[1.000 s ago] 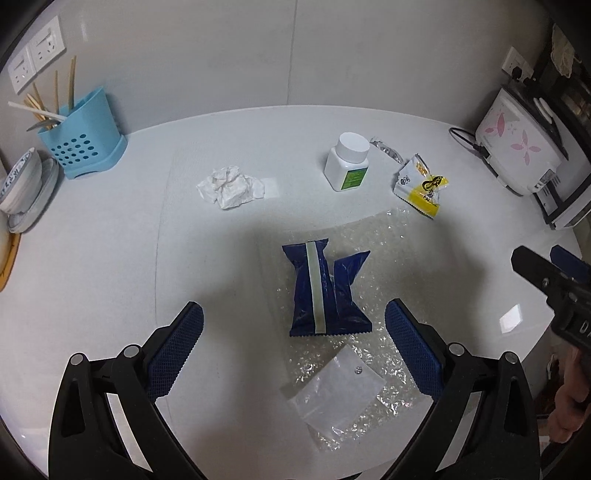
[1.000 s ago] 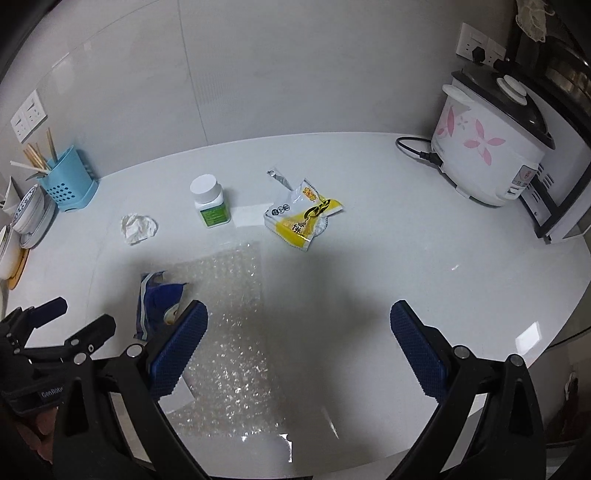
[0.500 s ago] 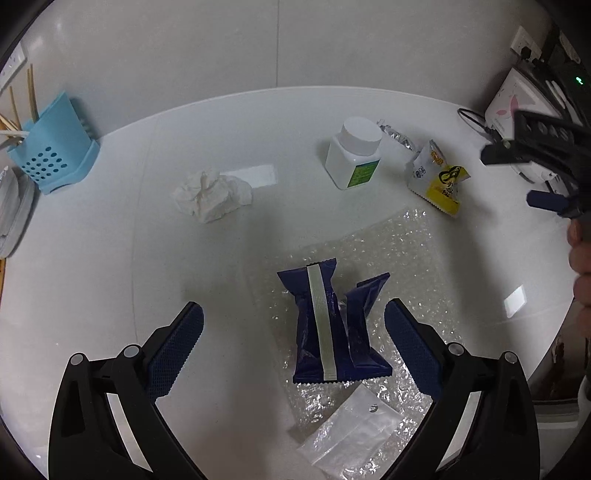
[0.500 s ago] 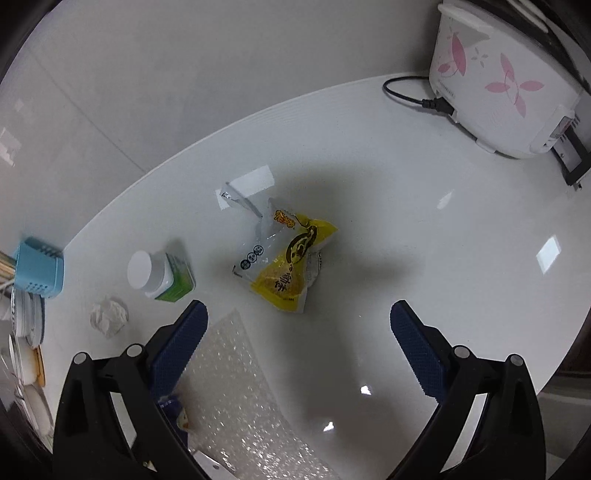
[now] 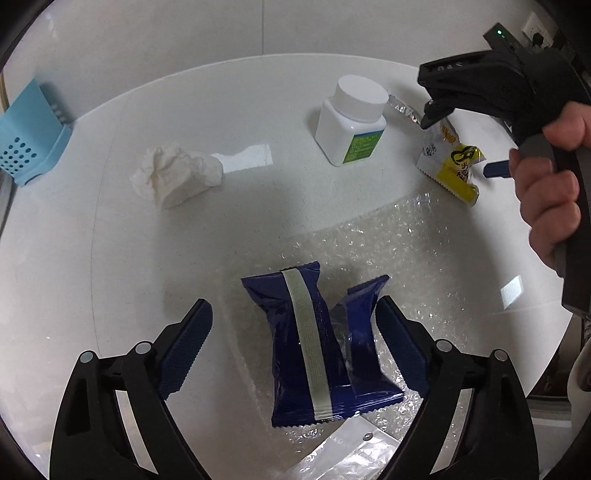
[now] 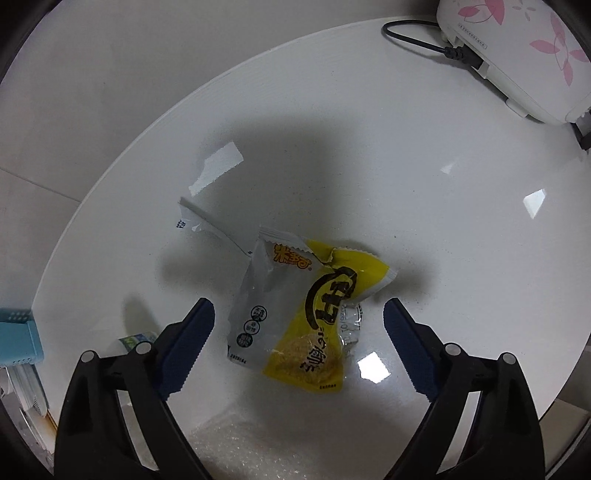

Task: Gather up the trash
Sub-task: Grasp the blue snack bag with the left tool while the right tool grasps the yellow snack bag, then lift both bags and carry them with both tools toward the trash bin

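Countertop, white and glossy, curves back to a pale tiled wall. Nearest the left gripper, a dark blue snack wrapper lies on a sheet of bubble wrap, between jaws that are spread but closing, pads not yet touching it; a clear plastic bag lies just below. Farther out sit a crumpled tissue and a white pill bottle, lid on. A blue perforated utensil holder stands at the left edge. The right gripper, in a hand, points down over a torn yellow snack packet, its jaws wide, closing, clear of the packet. A flowered rice cooker stands plugged in behind.
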The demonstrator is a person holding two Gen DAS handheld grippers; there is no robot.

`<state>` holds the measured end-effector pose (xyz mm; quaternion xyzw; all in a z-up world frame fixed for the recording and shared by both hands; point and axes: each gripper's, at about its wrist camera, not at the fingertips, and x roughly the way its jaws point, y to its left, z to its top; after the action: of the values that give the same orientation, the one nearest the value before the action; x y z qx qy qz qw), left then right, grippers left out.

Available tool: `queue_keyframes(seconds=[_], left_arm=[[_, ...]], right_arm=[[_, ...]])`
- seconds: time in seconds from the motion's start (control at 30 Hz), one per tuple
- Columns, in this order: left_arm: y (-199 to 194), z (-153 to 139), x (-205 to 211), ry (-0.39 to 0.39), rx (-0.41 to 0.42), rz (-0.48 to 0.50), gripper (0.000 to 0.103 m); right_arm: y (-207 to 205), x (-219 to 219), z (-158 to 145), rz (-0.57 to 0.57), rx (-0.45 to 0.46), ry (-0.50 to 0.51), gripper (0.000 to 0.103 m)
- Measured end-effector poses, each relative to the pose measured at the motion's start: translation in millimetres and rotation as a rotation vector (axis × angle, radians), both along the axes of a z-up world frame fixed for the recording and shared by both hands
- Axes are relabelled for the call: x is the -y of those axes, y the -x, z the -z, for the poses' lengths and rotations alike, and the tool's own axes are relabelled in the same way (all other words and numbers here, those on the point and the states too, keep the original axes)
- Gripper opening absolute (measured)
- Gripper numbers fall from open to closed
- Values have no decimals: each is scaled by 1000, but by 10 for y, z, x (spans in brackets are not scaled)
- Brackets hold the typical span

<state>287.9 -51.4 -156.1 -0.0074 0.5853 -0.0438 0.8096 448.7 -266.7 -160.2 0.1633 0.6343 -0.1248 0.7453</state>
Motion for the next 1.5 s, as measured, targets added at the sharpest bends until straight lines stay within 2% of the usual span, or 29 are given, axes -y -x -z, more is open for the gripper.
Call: queue_keyframes(seconds=[0.2, 0.33, 0.37, 0.53, 0.77, 1.03, 1.5], left_arm=[[4, 56, 90, -24, -18, 18, 72], [-32, 96, 136, -54, -36, 24, 43], [-31, 88, 139, -54, -35, 25, 36], [-32, 85, 141, -50, -41, 28, 20], [-25, 34, -21, -36, -31, 13, 18], [-31, -70, -280, -31, -5, -8, 18], [84, -296, -345, -44, 38, -41, 18]], right_arm=[[-31, -61, 111, 34, -25, 25, 73], [-47, -121, 102, 30, -43, 78, 60], [-47, -134, 92, 27, -42, 80, 52], [-93, -179, 49, 18, -51, 82, 30], [-60, -244, -25, -9, -5, 86, 22], [12, -200, -321, -33, 60, 107, 22], [434, -213, -697, -85, 146, 173, 22]])
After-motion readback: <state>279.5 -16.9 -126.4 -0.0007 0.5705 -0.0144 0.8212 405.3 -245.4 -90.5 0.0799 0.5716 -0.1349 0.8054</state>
